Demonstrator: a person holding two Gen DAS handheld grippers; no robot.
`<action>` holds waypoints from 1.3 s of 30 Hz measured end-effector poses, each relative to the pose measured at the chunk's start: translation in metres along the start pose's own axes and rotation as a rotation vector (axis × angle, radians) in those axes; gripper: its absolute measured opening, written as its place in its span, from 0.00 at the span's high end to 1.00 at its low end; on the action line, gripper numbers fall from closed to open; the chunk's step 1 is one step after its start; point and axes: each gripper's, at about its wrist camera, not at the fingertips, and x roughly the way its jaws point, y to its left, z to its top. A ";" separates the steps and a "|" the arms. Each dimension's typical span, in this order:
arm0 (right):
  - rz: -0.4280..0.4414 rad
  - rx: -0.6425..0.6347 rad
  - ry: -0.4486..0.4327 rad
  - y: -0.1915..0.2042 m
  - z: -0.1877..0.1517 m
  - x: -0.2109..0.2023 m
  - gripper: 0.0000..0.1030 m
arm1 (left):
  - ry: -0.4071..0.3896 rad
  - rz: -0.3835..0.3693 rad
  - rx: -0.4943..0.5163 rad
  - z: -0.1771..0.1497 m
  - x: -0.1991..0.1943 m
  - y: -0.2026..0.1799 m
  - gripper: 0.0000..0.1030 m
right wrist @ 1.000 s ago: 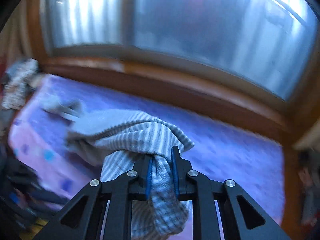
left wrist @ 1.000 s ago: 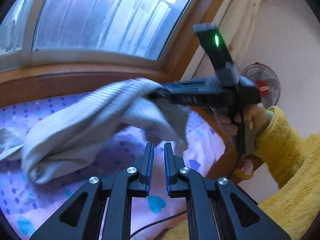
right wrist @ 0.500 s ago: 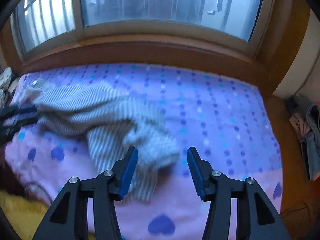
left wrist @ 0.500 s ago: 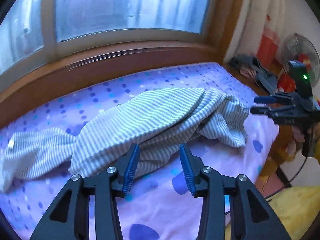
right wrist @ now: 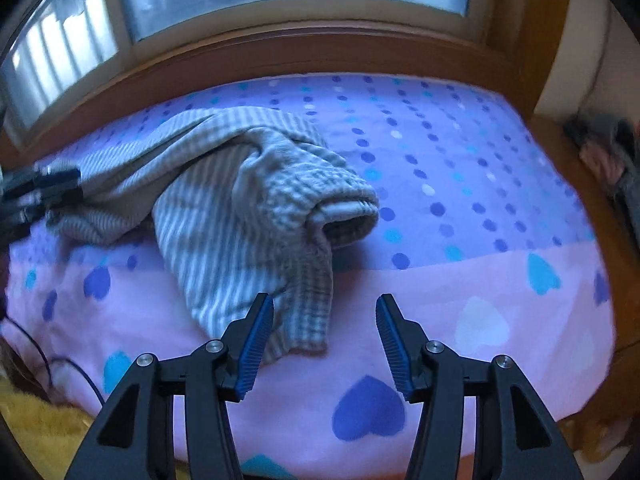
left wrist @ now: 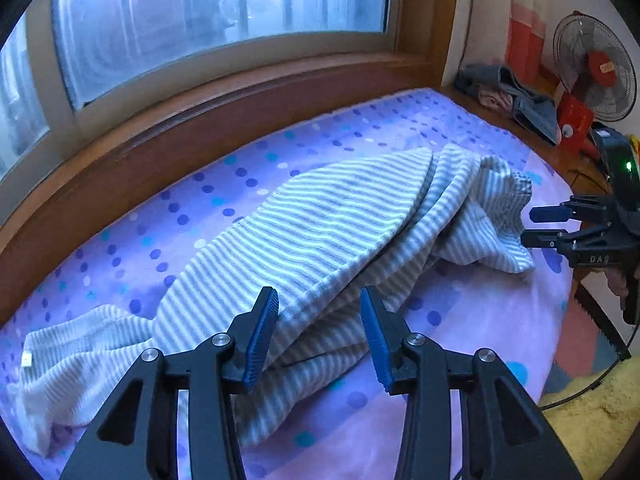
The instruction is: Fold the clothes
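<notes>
The striped garment (left wrist: 320, 232) lay rumpled on the bed (right wrist: 460, 152), long axis from 8 to 2 o'clock. The left gripper (left wrist: 318, 332) hovered nearest, jaws apart over its edge; the right gripper (right wrist: 324, 340), jaws apart, had the cuff at 11 o'clock.

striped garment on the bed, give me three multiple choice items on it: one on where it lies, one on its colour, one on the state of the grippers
1. Where does the striped garment lie?
A. on the window sill
B. on the dotted bedsheet
C. on the floor

2. What colours are its stripes?
A. grey and white
B. red and black
C. plain yellow

3. How are the left gripper and right gripper?
A. both clamped on the cloth
B. only the left grips it
C. both open, holding nothing

Key: 1 B, the garment sprawls rumpled across the sheet; 2 A, grey and white bands show in both views; 3 C, each pair of blue pads stands apart with no cloth pinched.
</notes>
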 end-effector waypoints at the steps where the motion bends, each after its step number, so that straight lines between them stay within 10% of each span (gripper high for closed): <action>1: 0.022 0.011 0.005 0.000 0.002 0.003 0.48 | 0.008 -0.001 0.007 0.001 0.004 0.000 0.58; 9: 0.037 0.055 0.018 0.006 -0.004 0.024 0.50 | 0.038 -0.002 -0.103 -0.008 0.023 0.013 0.67; 11: 0.047 0.073 0.011 0.005 -0.003 0.021 0.72 | 0.035 -0.009 -0.106 -0.009 0.020 0.012 0.92; 16: 0.107 0.167 -0.050 -0.011 -0.003 -0.002 0.90 | -0.036 -0.029 -0.192 -0.005 -0.014 0.020 0.96; 29: 0.181 0.390 -0.514 -0.106 0.028 -0.174 0.99 | -0.330 0.094 -0.349 0.030 -0.175 0.051 0.96; 36: 0.153 0.178 -0.243 -0.089 0.056 -0.103 0.97 | -0.320 0.168 -0.456 0.016 -0.175 0.060 0.96; 39: 0.203 0.201 -0.082 -0.077 0.055 -0.041 0.78 | -0.306 0.188 -0.508 0.002 -0.172 0.063 0.96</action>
